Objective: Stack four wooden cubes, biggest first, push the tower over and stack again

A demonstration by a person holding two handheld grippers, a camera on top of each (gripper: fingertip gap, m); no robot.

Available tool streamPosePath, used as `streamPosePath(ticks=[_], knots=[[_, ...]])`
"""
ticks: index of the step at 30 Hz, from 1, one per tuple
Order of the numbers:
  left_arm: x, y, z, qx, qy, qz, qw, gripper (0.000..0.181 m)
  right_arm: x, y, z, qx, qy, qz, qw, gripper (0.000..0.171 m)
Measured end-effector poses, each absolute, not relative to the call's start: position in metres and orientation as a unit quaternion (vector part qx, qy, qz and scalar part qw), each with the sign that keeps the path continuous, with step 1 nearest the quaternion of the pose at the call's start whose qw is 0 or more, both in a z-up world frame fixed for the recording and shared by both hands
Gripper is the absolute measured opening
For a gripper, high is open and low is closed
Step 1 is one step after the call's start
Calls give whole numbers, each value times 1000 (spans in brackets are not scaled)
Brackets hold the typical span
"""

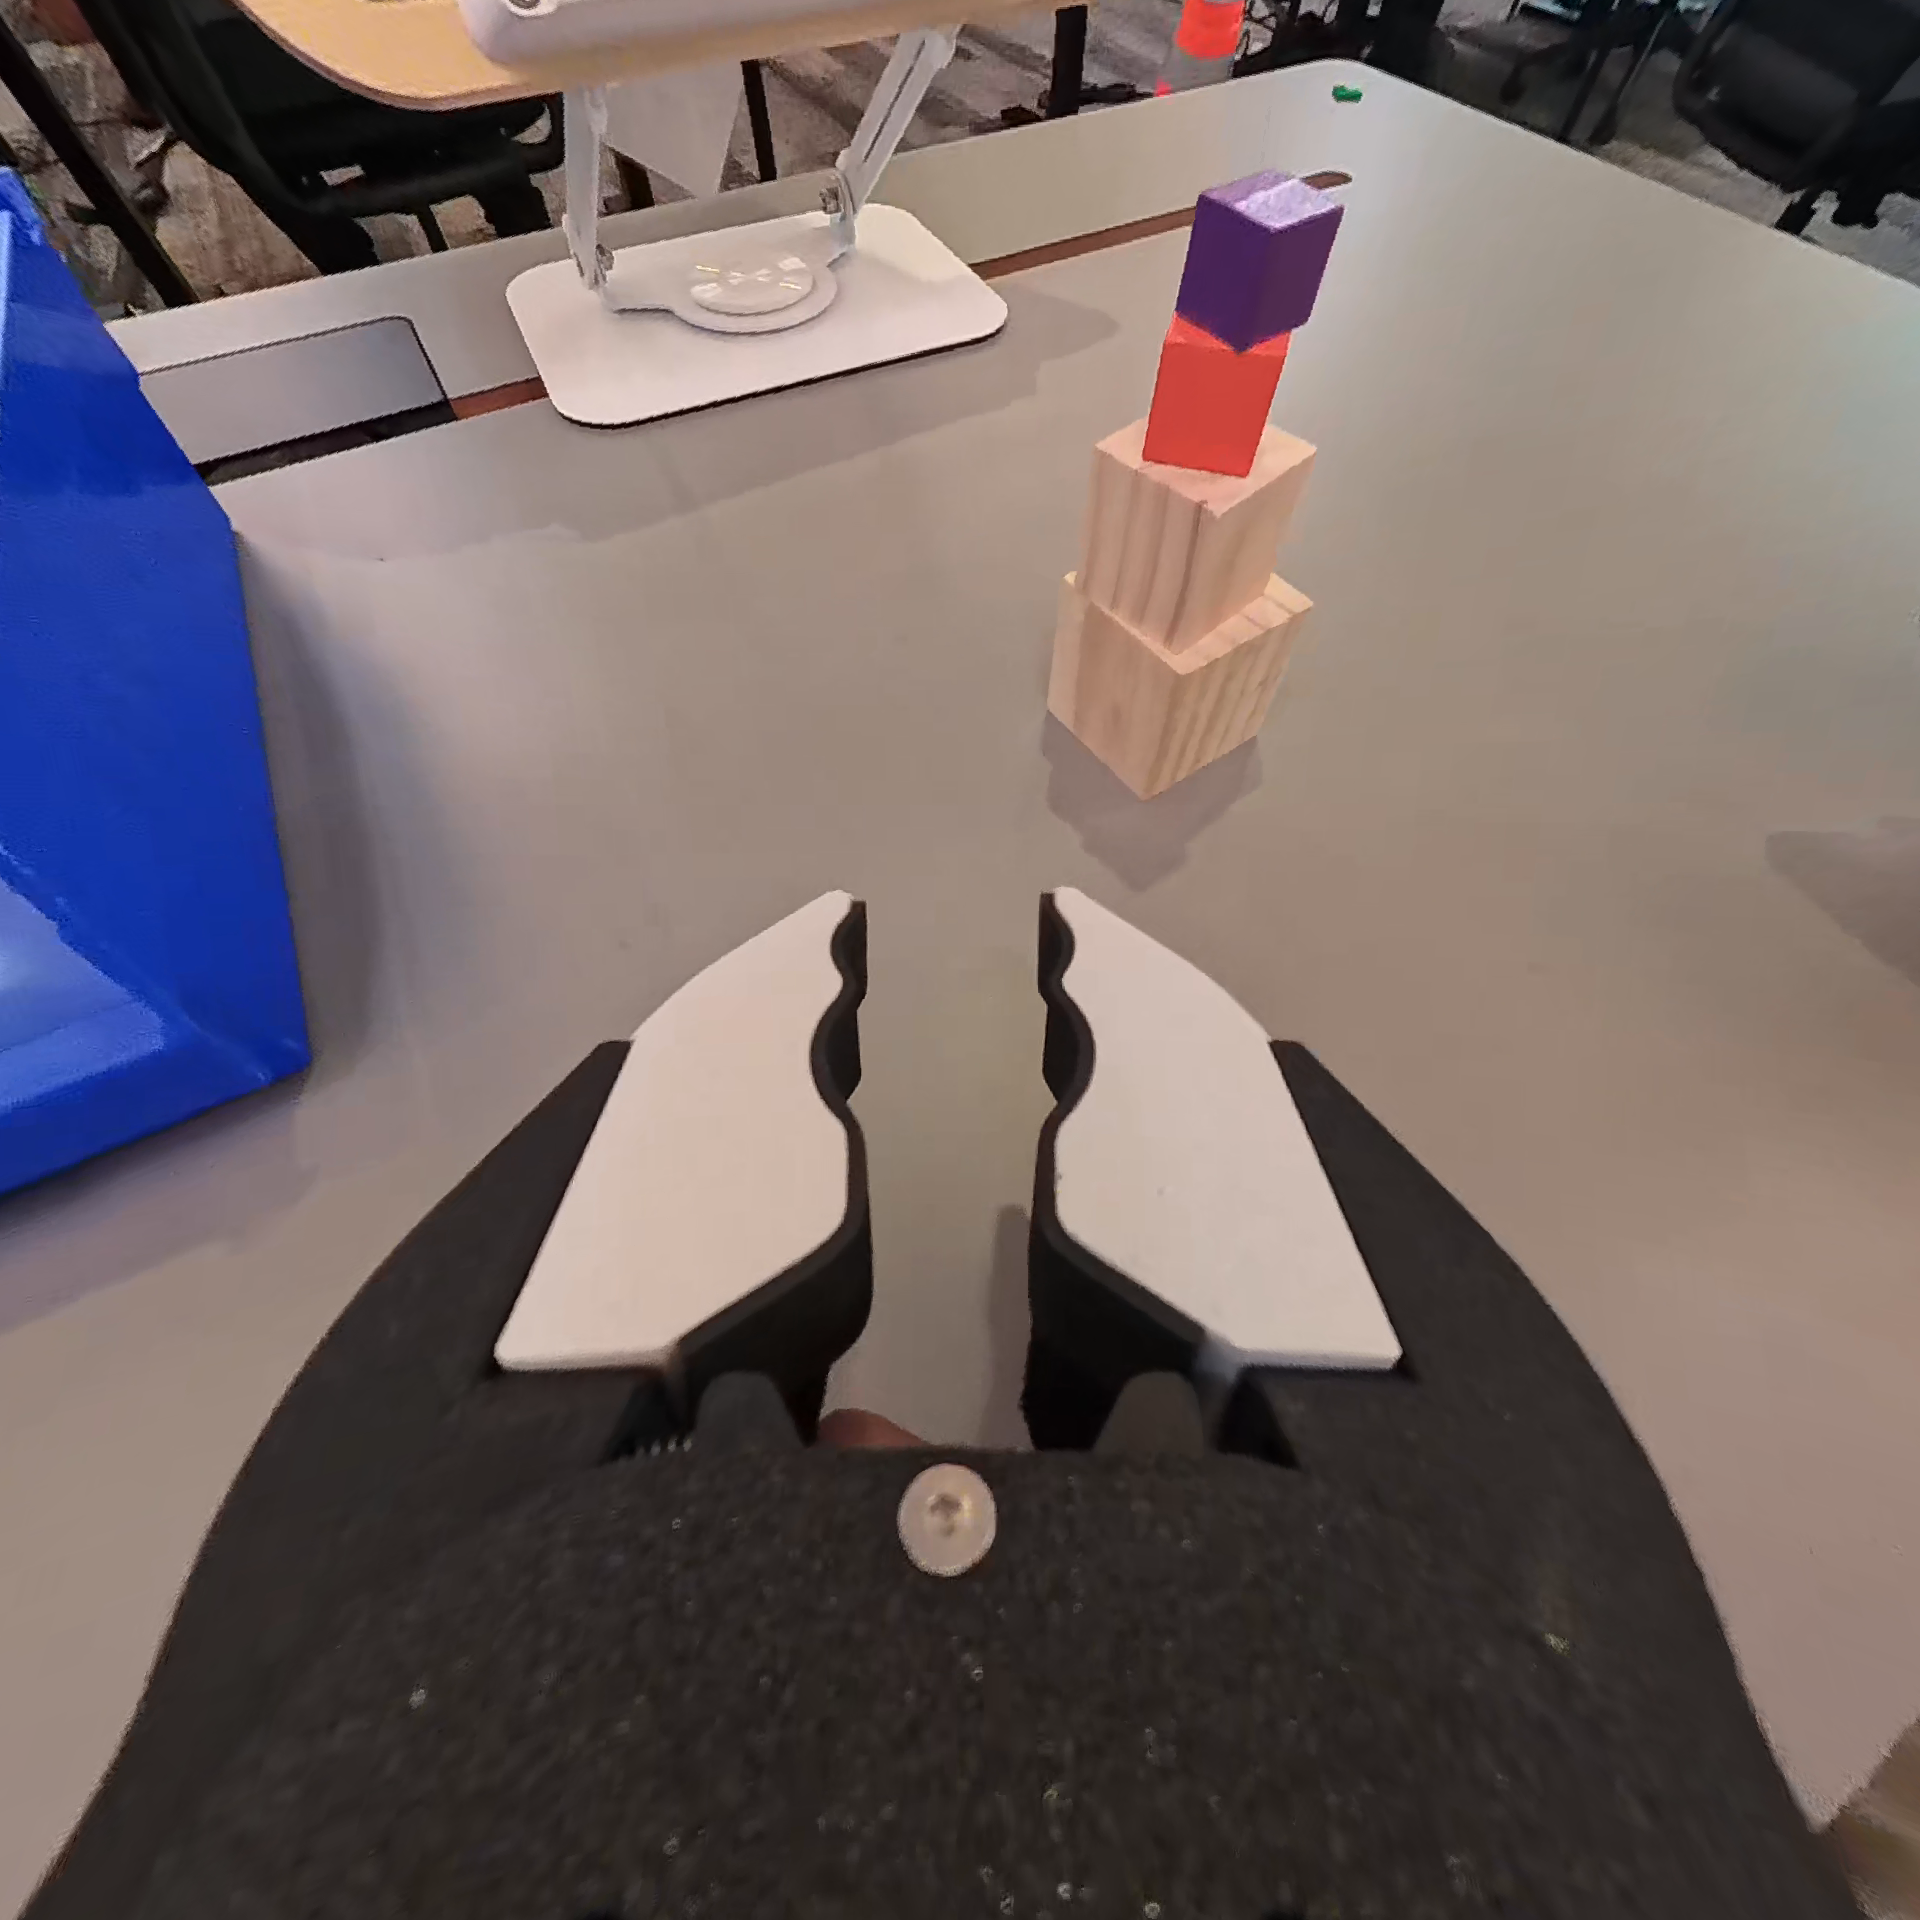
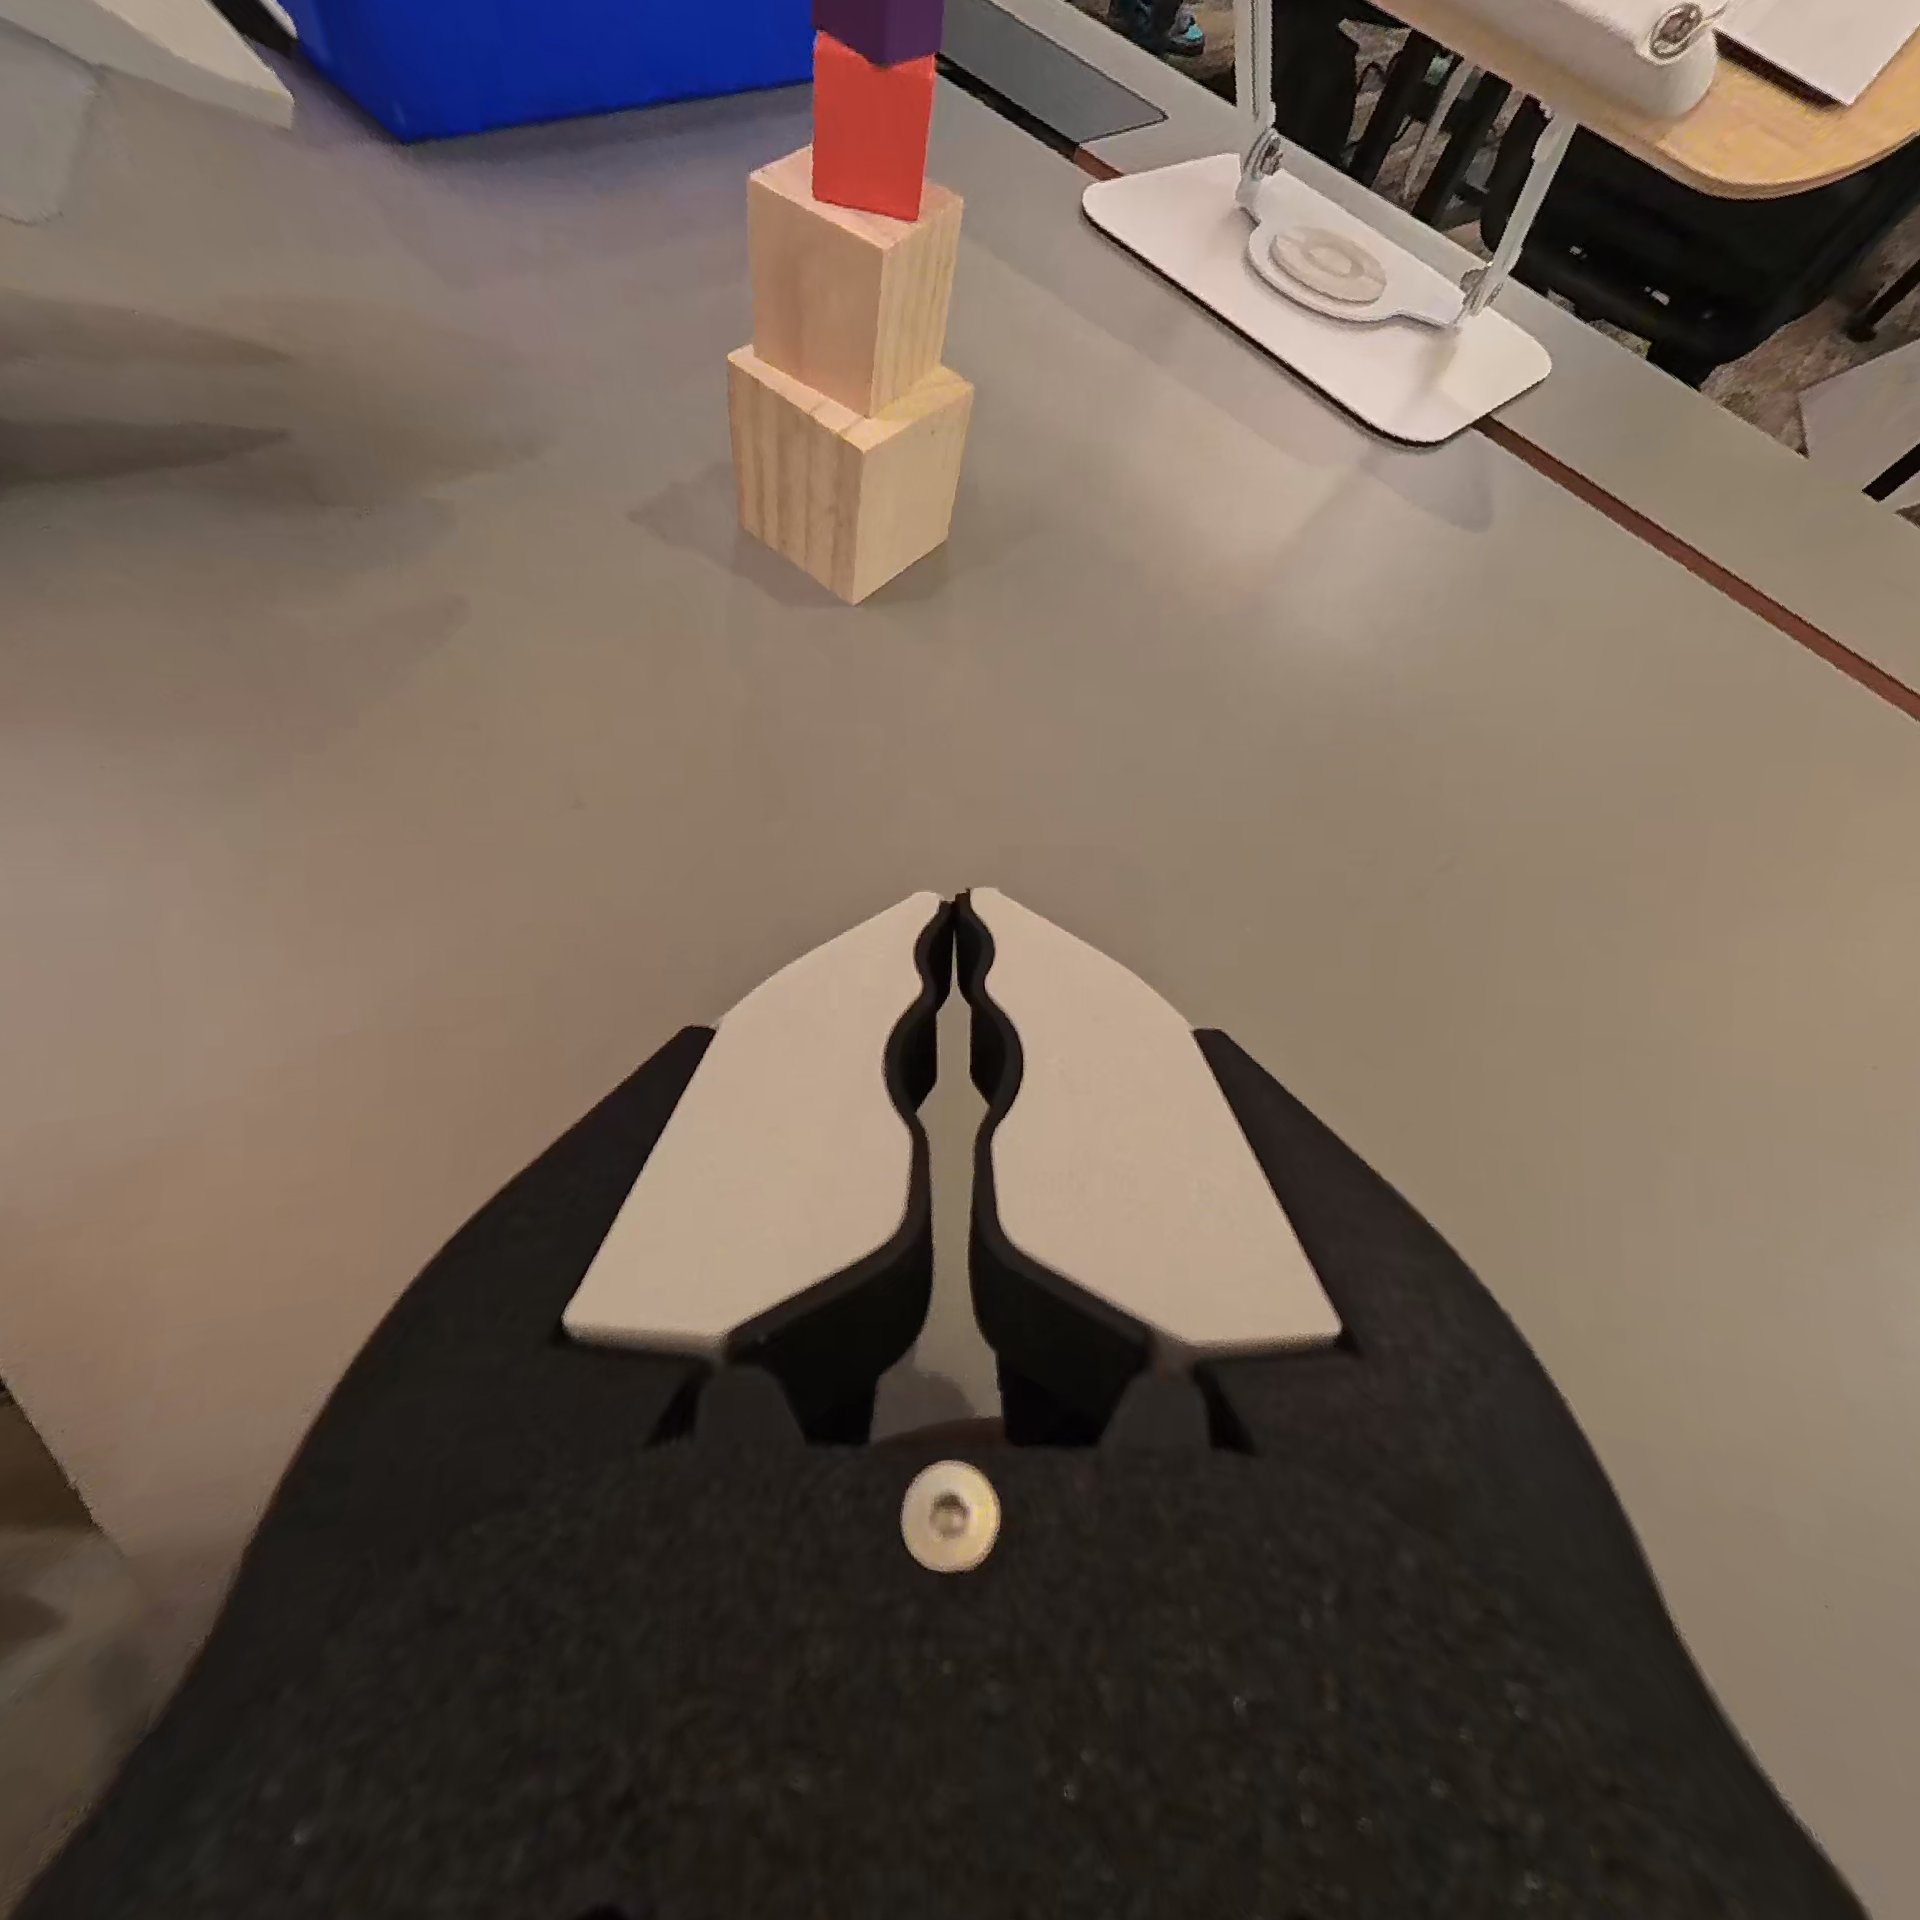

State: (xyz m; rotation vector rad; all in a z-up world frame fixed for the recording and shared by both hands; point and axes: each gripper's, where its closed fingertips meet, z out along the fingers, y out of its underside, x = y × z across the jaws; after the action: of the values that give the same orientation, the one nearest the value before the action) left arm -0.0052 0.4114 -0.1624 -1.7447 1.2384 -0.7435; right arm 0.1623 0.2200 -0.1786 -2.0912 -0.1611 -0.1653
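Left tongs (image 1: 953, 914) gape empty, right tongs (image 2: 961, 902) are pinched together empty; tower (image 1: 1195, 499) stands well ahead on table (image 1: 623, 727).

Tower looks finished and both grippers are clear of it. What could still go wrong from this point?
1. The purple cube sits twisted on the red cube, overhanging; a slight knock may drop it early.
2. The shut right gripper aims at the tower's base; a low push may slide the bottom wooden cube rather than topple it.

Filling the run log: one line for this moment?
tower: four cubes standing | top: purple cube | left tool: open, empty | right tool: shut, empty
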Motion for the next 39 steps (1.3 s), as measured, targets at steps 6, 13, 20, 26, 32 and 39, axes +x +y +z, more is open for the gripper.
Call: streamPosePath(ticks=[6,13,20,26,32,39], knots=[[-8,413,-171,-703,501,-291,412,30,173,224,-181,-866,-130,-73,477,0],[-23,430,-193,-693,590,-197,364,0,181,222,-176,-866,-158,-93,465,0],[-39,465,-211,-627,739,-71,235,0,179,208,-192,-872,-176,-100,446,0],[-10,469,-214,-594,787,-69,154,0,182,193,-194,-872,-177,-101,444,0],[124,401,-206,-540,810,-191,127,0,187,185,-176,-861,-146,-97,478,0],[76,423,-154,-540,774,-230,235,0,196,173,-171,-855,-117,-97,495,0]])
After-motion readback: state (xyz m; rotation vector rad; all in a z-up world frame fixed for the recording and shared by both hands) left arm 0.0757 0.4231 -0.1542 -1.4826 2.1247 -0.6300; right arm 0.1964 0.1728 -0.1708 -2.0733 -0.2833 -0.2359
